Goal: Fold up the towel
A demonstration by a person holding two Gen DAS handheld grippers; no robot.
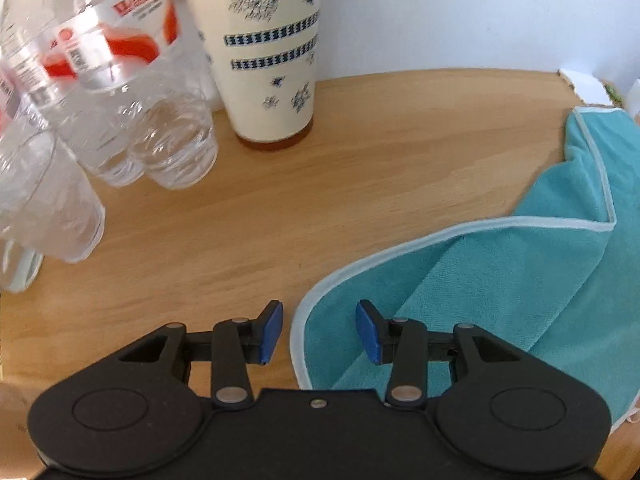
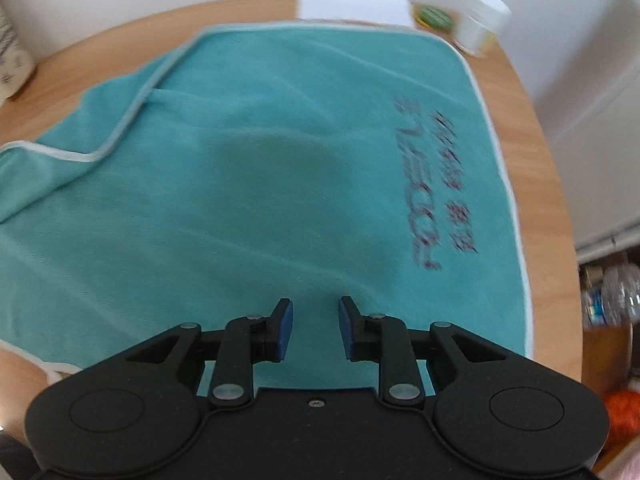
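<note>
Hovering with its blue pads parted and nothing between them, the left gripper (image 1: 319,330) is hanging just above the near-left corner of the teal towel (image 1: 500,280), its jaws straddling the white piping there, one pad over bare wood and the other over cloth. That stance is suiting a pinch on the hem, though whether it is arriving or leaving cannot be told. The right gripper (image 2: 315,328) is likewise standing apart-fingered and empty, looking down over the middle of the towel near its front edge.

Outward from the claws, the towel is lying mostly spread on the round wooden table (image 1: 360,160), printed lettering (image 2: 436,184) running along its right side. Its far-left corner is lying doubled back over the cloth, the piped edge making a bent line (image 2: 132,100), so the sheet is neither flat nor neatly halved; this is fitting either a fold being started or a loose lay being straightened.

Beyond the left gripper, clear water bottles (image 1: 120,80) and a flowered cream tumbler (image 1: 272,48) are standing well clear of the cloth. At the far rim a white box (image 2: 352,2) and a small white jar (image 2: 480,20) are sitting just past the towel's back edge.
</note>
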